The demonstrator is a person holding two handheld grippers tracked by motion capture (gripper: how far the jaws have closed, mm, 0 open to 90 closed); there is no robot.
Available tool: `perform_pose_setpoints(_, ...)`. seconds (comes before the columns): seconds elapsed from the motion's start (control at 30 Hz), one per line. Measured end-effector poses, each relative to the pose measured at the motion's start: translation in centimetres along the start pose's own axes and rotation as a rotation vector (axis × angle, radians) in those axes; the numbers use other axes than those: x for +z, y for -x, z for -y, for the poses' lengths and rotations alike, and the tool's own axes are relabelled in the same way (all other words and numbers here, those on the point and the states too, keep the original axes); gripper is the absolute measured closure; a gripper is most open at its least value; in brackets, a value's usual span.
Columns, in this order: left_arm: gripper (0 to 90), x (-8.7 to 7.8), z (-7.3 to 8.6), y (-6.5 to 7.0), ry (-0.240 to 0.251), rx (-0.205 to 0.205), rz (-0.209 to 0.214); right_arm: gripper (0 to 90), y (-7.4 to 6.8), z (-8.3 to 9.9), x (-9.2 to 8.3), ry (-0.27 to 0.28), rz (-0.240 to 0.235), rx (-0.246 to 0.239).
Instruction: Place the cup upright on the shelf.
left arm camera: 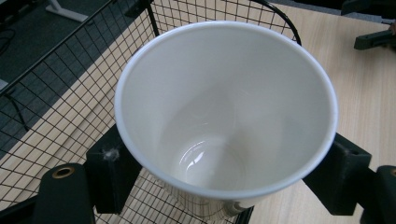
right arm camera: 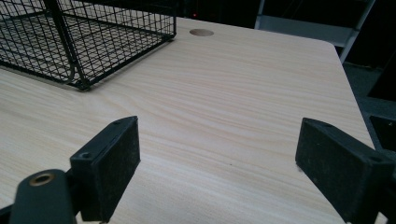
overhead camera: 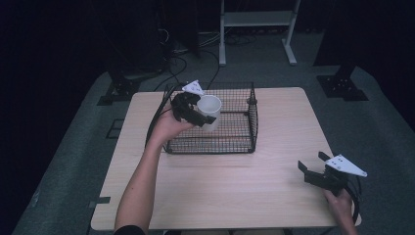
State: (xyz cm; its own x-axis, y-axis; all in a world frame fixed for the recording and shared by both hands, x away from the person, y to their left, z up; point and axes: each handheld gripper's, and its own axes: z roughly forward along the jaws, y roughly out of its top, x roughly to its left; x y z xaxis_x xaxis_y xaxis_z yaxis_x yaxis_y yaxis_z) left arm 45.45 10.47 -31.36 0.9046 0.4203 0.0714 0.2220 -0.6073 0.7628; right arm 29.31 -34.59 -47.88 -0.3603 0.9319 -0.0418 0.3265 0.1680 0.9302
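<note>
- the white cup (left arm camera: 224, 112) sits clamped between the left gripper (overhead camera: 195, 108) jaws, held upright above the wire basket (overhead camera: 244, 142), likely for setting inside.
- the right gripper (overhead camera: 318, 169) waits with jaws wide and empty over the table (overhead camera: 235, 196).

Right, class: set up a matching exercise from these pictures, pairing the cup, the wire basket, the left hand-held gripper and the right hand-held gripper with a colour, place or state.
Things:
1. cup
2. wire basket
3. left hand-held gripper
4. right hand-held gripper

Descriptions:
A. jaws wide apart, nothing between them
B. white, empty inside
C. black mesh, standing on the table
D. closed on the cup's sides

Pairs: 1-B, 2-C, 3-D, 4-A
</note>
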Motion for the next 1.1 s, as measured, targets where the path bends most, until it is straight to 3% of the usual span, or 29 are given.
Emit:
perform_pose_setpoints(0.67,20.8,2.3,-0.6,-2.1,-0.028,-0.015,-0.003,13.0,0.0,0.0,0.0,0.001,-0.002,0.002)
perform_pose_setpoints(1.1,21.0,4.8,0.4,-3.2,-0.071,-0.035,0.015,13.0,0.0,0.0,0.0,0.002,-0.002,0.002)
